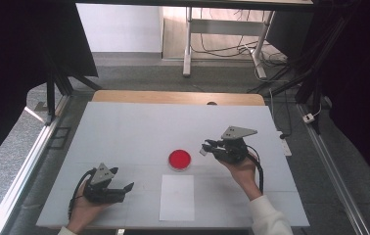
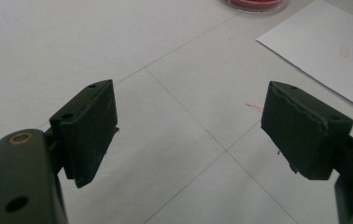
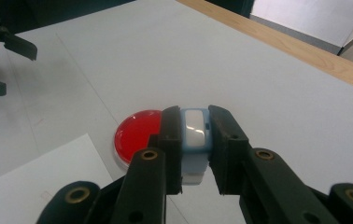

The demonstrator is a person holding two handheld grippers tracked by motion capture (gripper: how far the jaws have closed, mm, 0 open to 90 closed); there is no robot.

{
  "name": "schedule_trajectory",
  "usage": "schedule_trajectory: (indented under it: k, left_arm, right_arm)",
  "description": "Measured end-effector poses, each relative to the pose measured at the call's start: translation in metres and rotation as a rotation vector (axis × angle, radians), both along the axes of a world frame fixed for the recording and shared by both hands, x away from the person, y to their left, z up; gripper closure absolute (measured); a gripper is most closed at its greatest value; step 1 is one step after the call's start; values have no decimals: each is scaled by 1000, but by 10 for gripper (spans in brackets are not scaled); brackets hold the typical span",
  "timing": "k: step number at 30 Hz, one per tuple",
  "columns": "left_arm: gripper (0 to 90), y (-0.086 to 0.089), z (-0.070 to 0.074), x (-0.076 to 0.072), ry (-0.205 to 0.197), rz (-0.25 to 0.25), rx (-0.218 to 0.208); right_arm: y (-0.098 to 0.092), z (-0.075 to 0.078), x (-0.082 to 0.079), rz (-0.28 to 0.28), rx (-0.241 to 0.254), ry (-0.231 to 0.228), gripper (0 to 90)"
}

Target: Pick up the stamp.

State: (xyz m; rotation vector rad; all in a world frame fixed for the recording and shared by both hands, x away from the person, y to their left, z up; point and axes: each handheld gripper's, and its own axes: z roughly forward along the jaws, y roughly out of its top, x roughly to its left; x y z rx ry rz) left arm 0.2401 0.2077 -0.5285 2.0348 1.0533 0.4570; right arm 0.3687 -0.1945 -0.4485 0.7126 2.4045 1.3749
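A small light-blue and white block (image 3: 194,133) sits between the black jaws of my right gripper (image 3: 195,140), which is shut on it. In the high view this gripper (image 1: 206,147) hovers just right of a round red dish (image 1: 179,159), which the right gripper view shows just beyond the block (image 3: 135,133). A white sheet of paper (image 1: 177,197) lies in front of the dish. My left gripper (image 1: 122,179) rests at the table's near left, open, with bare table between its pads (image 2: 93,126). Its view catches the paper (image 2: 324,51) and the dish's rim (image 2: 254,3).
A white mat (image 1: 134,127) covers the table, with a wooden strip (image 1: 178,97) along the far edge. Beyond stand table legs (image 1: 188,54) and cables on the floor. Dark frames flank both sides. My left gripper (image 3: 19,71) appears far off in the right gripper view.
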Motion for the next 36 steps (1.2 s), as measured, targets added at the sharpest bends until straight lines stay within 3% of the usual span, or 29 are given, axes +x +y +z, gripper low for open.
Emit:
schedule_trajectory:
  k: [15, 21, 36]
  left_arm:
    - [186, 0, 1, -1, -9, -7, -7]
    - [186, 1, 1, 1, -12, -6, -19]
    - [186, -3, 2, 1, -22, -14, -21]
  right_arm:
    - [9, -3, -21, 9, 13, 11, 751]
    - [13, -5, -28, 20, 39, 23, 751]
    - [20, -4, -52, 59, 58, 14, 751]
